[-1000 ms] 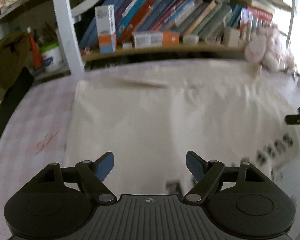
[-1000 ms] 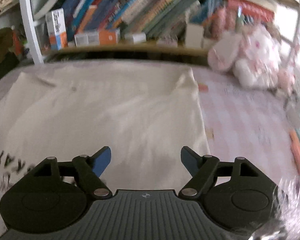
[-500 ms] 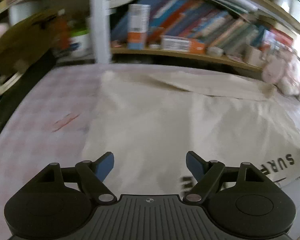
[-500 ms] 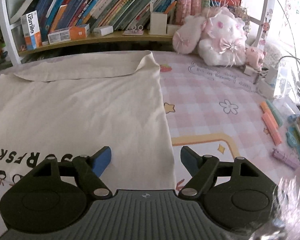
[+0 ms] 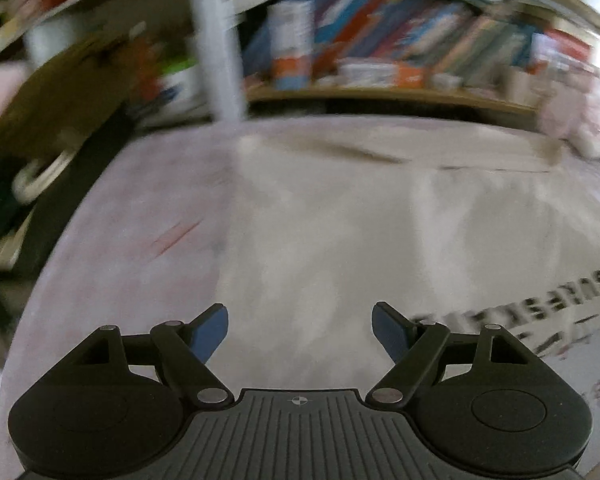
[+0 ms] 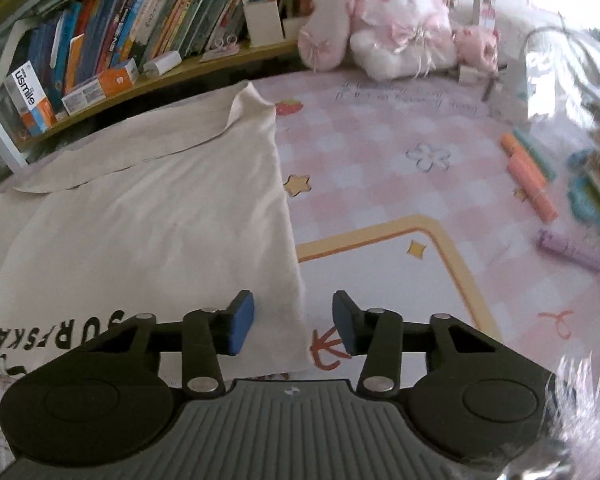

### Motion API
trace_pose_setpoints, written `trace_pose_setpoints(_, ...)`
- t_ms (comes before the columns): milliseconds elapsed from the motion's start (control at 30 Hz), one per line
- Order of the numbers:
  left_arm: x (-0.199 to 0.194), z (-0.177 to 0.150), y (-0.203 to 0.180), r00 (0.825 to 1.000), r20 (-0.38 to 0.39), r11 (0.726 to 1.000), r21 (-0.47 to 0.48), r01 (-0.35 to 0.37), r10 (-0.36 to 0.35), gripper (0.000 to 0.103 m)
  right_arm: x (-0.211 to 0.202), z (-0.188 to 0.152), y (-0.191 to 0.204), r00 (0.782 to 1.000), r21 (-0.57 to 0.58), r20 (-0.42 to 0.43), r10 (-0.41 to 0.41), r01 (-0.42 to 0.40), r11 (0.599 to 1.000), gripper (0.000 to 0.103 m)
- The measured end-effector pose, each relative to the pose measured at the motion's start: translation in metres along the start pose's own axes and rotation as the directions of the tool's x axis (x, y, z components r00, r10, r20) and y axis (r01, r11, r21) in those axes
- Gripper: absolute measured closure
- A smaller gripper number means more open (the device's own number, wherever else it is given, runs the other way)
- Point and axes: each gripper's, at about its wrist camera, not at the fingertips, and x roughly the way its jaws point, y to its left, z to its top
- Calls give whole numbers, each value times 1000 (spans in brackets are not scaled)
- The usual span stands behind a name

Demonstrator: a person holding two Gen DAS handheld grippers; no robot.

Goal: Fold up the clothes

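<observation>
A cream T-shirt (image 6: 148,216) lies spread flat on a pink checked mat (image 6: 400,160), its black lettering showing at the lower left of the right wrist view and at the lower right of the left wrist view (image 5: 340,220). The right tongs (image 6: 294,320) sit at bottom centre, straddling the shirt's right edge near its lower corner; their jaws are closing with that edge between the blue pads, which do not yet press the cloth. The left tongs (image 5: 300,330) stand wide and hold nothing, over the shirt's left part in a blurred frame. Books fill a shelf (image 6: 112,32) along the top. A white and pink plush toy (image 6: 400,24) sits at upper right, with orange and purple markers (image 6: 528,176) on the mat at right.
</observation>
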Motion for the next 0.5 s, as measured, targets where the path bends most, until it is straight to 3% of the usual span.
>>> trace_pose_setpoints(67,2,-10,18,999,-22,997,-71,-32,31,22,5,-1,1,999,2,-30,11,-11,1000,71)
trace_pose_setpoints(100,3,-15,26,999,-23,993,-108,-43,40,22,5,-1,3,999,-6,-31,16,-16,1000,79)
trace_pose_setpoints(233,13,-24,43,999,-28,975,-214,-52,47,22,6,0,8,999,-30,-46,23,-24,999,87)
trace_pose_setpoints(367,27,-24,39,999,-51,976,-216,-21,10,22,6,1,6,998,-29,-55,28,-29,999,91)
trace_pose_setpoints(500,27,-32,35,1000,-26,975,-220,1,-7,23,4,-1,7,998,-22,-52,24,-25,999,92)
